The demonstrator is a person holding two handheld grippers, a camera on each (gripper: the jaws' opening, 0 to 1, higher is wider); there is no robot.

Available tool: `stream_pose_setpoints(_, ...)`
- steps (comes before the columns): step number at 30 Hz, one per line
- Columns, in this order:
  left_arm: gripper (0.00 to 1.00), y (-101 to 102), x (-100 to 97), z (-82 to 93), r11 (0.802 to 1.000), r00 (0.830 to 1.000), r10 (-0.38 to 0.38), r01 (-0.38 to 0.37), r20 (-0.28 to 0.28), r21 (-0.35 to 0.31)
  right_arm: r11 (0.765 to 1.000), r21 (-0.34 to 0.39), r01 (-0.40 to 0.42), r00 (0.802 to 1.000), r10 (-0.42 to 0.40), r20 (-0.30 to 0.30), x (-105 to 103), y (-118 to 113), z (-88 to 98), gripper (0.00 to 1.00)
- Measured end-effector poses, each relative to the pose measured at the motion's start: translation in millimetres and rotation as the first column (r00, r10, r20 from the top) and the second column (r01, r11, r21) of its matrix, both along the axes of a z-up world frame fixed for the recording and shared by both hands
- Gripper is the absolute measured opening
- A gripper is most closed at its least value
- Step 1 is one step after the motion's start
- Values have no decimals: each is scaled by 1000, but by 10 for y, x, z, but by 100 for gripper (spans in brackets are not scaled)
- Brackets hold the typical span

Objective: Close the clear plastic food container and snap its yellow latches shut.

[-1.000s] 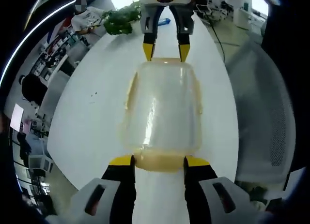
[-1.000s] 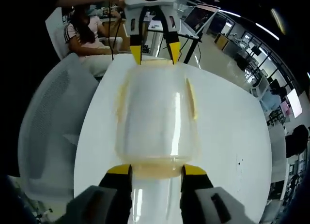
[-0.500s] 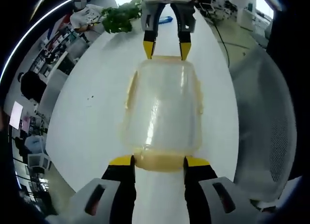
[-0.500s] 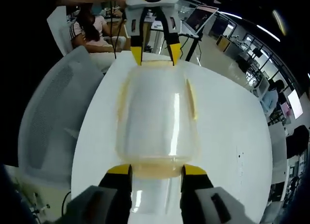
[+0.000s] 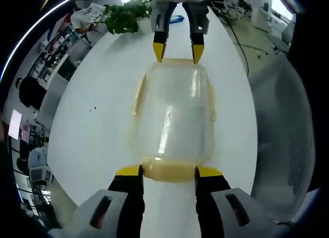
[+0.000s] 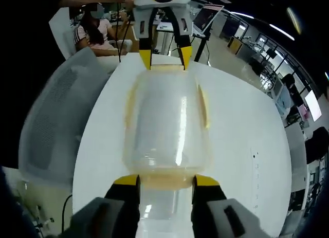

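The clear rectangular plastic food container [image 5: 173,120] with yellow latches sits on the white counter [image 5: 92,125]. The left claw [image 5: 168,171] and right claw [image 6: 165,180] each stand open, straddling opposite end latches.

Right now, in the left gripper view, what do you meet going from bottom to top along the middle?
Left gripper → near yellow latch → clear container → right gripper → green plant.

Views face each other, close, sharing container [image 5: 174,114]
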State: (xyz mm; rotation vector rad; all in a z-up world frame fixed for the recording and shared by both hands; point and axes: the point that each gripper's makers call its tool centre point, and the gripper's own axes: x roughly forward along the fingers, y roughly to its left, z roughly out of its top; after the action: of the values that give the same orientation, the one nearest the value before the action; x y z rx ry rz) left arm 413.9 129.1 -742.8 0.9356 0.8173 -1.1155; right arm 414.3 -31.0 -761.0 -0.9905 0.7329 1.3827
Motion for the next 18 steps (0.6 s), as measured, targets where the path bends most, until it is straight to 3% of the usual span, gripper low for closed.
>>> stream_pose_setpoints(7,36,-119,-58,-30,1000,1000,9,-9,-1,-17,1000,-8,-4,1000,4,-9,-27,-127,-47,36)
stream_pose_setpoints(18,35,-350,22,-95,1000,1000,-17,17,2,-18,999,-12,31,999,-32,-41,-35,-365,-99,36)
